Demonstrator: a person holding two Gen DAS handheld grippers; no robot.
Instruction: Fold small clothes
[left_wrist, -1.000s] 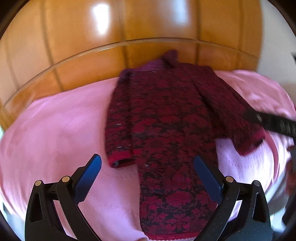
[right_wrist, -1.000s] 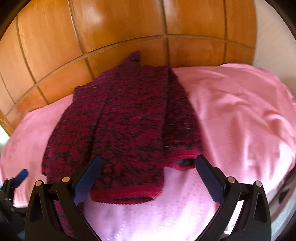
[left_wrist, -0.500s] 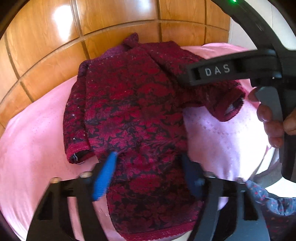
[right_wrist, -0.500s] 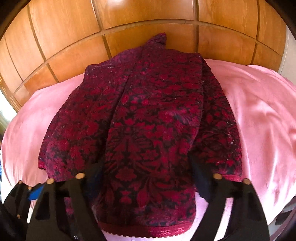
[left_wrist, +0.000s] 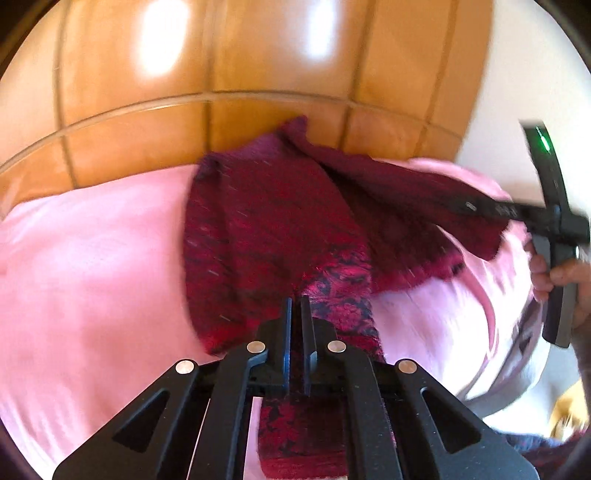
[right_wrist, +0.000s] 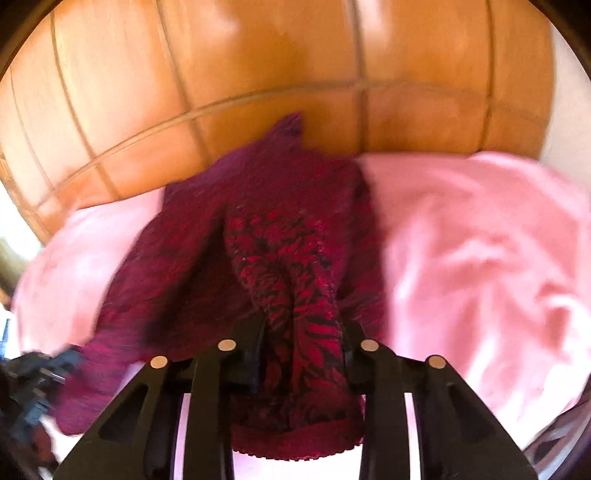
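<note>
A small dark red sweater with a black floral pattern (left_wrist: 266, 236) lies on a pink bedspread (left_wrist: 85, 258), collar toward the wooden headboard. My left gripper (left_wrist: 294, 301) is shut on the sweater's lower left part. My right gripper (right_wrist: 303, 328) is shut on a bunched fold of the sweater (right_wrist: 291, 258) near its hem. The right gripper's body also shows at the right of the left wrist view (left_wrist: 554, 221), and the left gripper shows dimly at the lower left of the right wrist view (right_wrist: 37, 373). The frames are blurred.
A glossy orange wooden headboard (left_wrist: 258, 66) rises behind the bed. A white wall (left_wrist: 509, 110) is at the right. The bed's edge drops away at the right of the left wrist view (left_wrist: 517, 362).
Both grippers went from wide open above the flat sweater to shut on its lower part. The fabric is now bunched and lifted, and one sleeve hangs out to the side.
</note>
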